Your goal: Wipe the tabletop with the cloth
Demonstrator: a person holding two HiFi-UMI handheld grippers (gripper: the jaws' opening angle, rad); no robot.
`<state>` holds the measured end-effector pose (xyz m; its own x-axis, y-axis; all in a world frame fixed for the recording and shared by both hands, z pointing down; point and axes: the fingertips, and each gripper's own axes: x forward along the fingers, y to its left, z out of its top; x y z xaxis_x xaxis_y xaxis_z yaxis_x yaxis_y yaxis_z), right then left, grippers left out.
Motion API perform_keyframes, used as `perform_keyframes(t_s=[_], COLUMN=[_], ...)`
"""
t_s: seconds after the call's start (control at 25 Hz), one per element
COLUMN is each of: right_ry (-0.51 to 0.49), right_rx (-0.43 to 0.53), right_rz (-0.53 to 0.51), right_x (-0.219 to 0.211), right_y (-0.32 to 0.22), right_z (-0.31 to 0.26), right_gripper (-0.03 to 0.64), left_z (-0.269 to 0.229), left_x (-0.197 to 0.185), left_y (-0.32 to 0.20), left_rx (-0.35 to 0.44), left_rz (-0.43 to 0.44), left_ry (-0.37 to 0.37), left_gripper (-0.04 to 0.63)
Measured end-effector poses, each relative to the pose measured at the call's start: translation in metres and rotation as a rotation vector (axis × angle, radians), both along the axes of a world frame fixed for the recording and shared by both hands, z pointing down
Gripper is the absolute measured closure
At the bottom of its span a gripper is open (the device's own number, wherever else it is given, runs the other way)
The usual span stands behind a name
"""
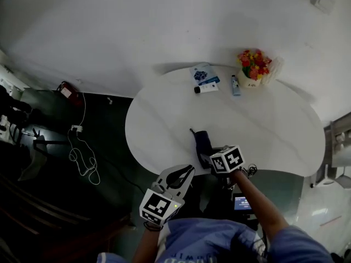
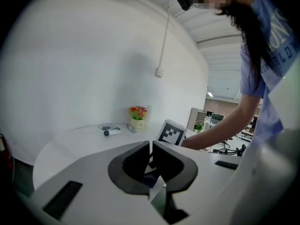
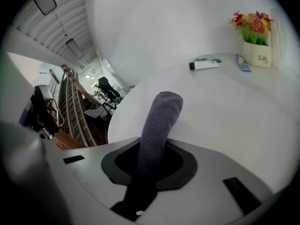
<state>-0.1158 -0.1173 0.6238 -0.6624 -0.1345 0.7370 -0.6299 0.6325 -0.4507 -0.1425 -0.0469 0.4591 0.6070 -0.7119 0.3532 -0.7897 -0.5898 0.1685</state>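
Observation:
A dark grey cloth lies rolled near the front edge of the white rounded table. My right gripper is shut on the cloth's near end. In the right gripper view the cloth sticks out from between the jaws of the right gripper and leans over the tabletop. My left gripper hangs off the table's front edge, left of the right one and below it. In its own view the left gripper has its jaws pressed together with nothing between them.
At the table's far side stand a flower pot, a small bottle, a white tube and a blue packet. A white cable and a red object lie on the dark floor at left. A shelf unit stands at right.

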Motion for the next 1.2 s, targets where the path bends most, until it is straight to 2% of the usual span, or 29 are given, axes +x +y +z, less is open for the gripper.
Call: perform_keyframes(t_s=[0.32,0.96,1.2], right_ry=[0.023,0.095,0.152], right_rx=[0.006,0.018,0.024], right_rz=[0.176,0.556,0.706], right_x=[0.133,0.435,0.541], right_y=[-0.025,-0.043,-0.033], right_z=[0.0,0.008,0.011], right_gripper=[0.543,0.543,0.543], left_z=[-0.002,0.003,0.003], left_x=[0.107,0.313,0.371], left_y=[-0.021,-0.048,-0.043], left_rx=[-0.001,0.001,-0.008], left_rz=[0.148,0.368,0.488], left_ry=[0.008,0.045,0.04], left_gripper=[0.58,0.58,0.58])
